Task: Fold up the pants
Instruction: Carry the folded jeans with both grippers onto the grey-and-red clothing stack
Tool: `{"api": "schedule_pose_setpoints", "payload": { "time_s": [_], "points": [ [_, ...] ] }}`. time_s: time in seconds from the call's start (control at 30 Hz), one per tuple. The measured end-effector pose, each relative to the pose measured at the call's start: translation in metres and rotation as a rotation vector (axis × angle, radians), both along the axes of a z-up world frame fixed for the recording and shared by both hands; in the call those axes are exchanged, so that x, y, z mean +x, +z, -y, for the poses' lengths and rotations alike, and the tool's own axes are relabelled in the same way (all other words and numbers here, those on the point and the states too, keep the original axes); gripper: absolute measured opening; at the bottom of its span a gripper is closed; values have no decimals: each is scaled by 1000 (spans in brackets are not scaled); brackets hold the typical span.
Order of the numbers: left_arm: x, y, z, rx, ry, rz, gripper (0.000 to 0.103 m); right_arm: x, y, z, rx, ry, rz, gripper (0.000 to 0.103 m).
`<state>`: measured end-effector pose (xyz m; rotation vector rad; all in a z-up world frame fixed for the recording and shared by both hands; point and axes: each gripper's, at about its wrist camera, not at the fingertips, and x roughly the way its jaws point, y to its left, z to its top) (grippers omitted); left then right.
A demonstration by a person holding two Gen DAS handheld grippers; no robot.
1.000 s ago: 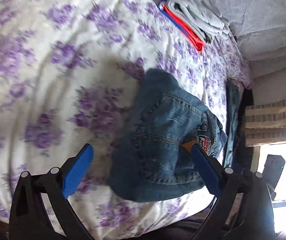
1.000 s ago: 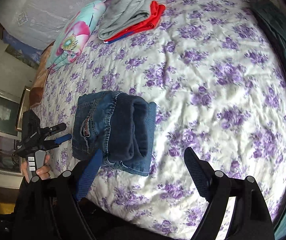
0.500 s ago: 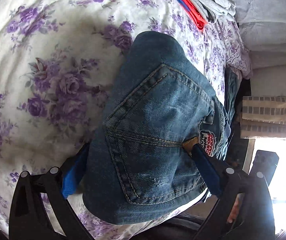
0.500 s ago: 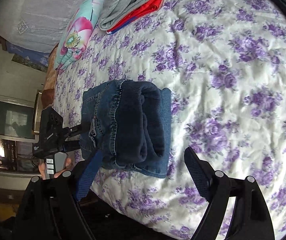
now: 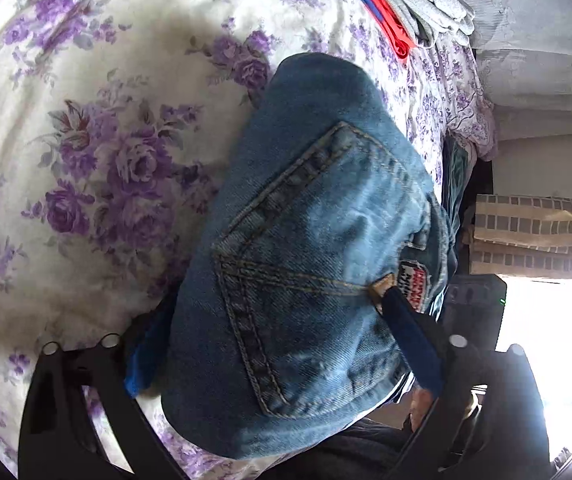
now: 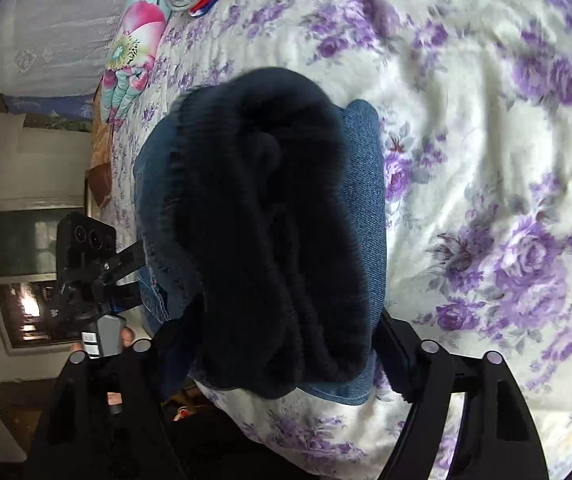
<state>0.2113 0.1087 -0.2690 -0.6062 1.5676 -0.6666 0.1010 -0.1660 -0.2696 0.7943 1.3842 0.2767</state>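
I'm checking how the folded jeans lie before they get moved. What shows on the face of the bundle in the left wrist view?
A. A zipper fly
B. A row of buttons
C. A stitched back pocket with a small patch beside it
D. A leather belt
C: the folded jeans show a stitched back pocket facing up, with a red and white patch by its corner.

Bedspread (image 6: 485, 128), white with purple roses, covers bed. Folded grey and red clothes (image 5: 413, 4) stacked near bed's far edge. Flowered pillow (image 6: 134, 52) beside stack. Window (image 6: 26, 272) beyond bed's side.
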Motion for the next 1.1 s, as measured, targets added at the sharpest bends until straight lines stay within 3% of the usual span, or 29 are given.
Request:
{"api": "schedule_pose_setpoints", "payload": {
  "time_s": [0.1, 0.2, 0.3, 0.4, 0.5, 0.7, 0.8, 0.9, 1.1],
  "points": [
    [-10, 23, 6, 31, -34, 83, 81, -5, 13, 2, -26, 12, 30, 68],
    [-14, 31, 5, 44, -30, 101, 75, -8, 14, 5, -30, -19, 46, 64],
    [-11, 48, 4, 58, -26, 125, 66, -8, 38, -3, -115, 24, 112, 58],
    [2, 79, 6, 50, -19, 188, 64, 11, 73, 4, -81, 19, 190, 56],
    [47, 120, 13, 34, 6, 275, 64, 61, 114, 14, -111, 28, 280, 56],
    [222, 215, 68, 28, -11, 482, 65, 223, 220, 54, -262, -2, 469, 56],
    [288, 238, 95, 19, -13, 540, 66, 292, 250, 74, -344, -29, 507, 56],
    [344, 225, 120, 22, -23, 542, 68, 340, 241, 91, -391, -31, 492, 56],
    [390, 103, 141, 69, -53, 328, 69, 392, 137, 110, -417, -22, 285, 61]
  ]
}}
